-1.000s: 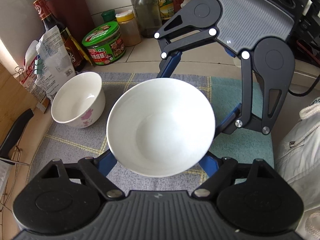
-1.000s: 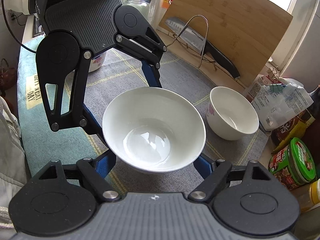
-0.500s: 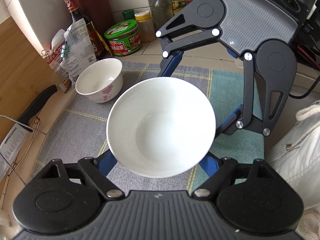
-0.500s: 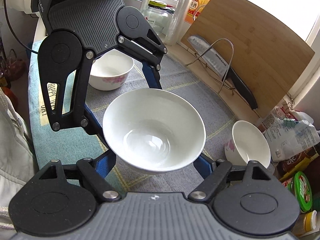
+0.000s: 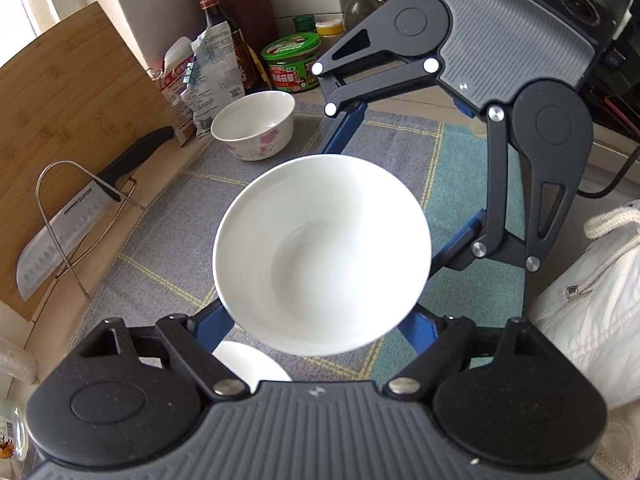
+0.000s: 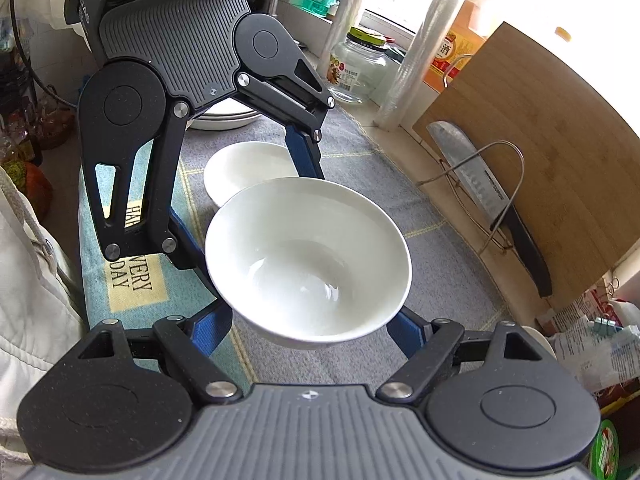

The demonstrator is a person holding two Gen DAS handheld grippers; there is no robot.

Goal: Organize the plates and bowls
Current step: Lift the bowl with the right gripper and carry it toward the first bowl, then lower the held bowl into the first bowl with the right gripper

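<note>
A plain white bowl (image 5: 322, 254) is held in the air between both grippers; it also shows in the right wrist view (image 6: 308, 262). My left gripper (image 5: 316, 320) is shut on its near side, and my right gripper (image 6: 310, 326) is shut on the opposite side. A second white bowl (image 6: 246, 170) sits on the cloth just beyond the held bowl; its rim also peeks out below the held bowl in the left wrist view (image 5: 250, 364). A flowered bowl (image 5: 254, 124) stands on the cloth at the far left. Stacked plates (image 6: 224, 120) sit behind the left gripper.
A grey and teal cloth (image 5: 168, 216) covers the counter. A knife (image 5: 76, 208) in a wire stand leans on a wooden board (image 5: 76, 120). Bottles, a green tin (image 5: 292, 62) and packets stand at the back. A glass jar (image 6: 358, 70) stands near the window.
Both grippers carried the white bowl away from the flowered bowl and toward the second white bowl, which has come into view under it. The grip on the bowl is unchanged.
</note>
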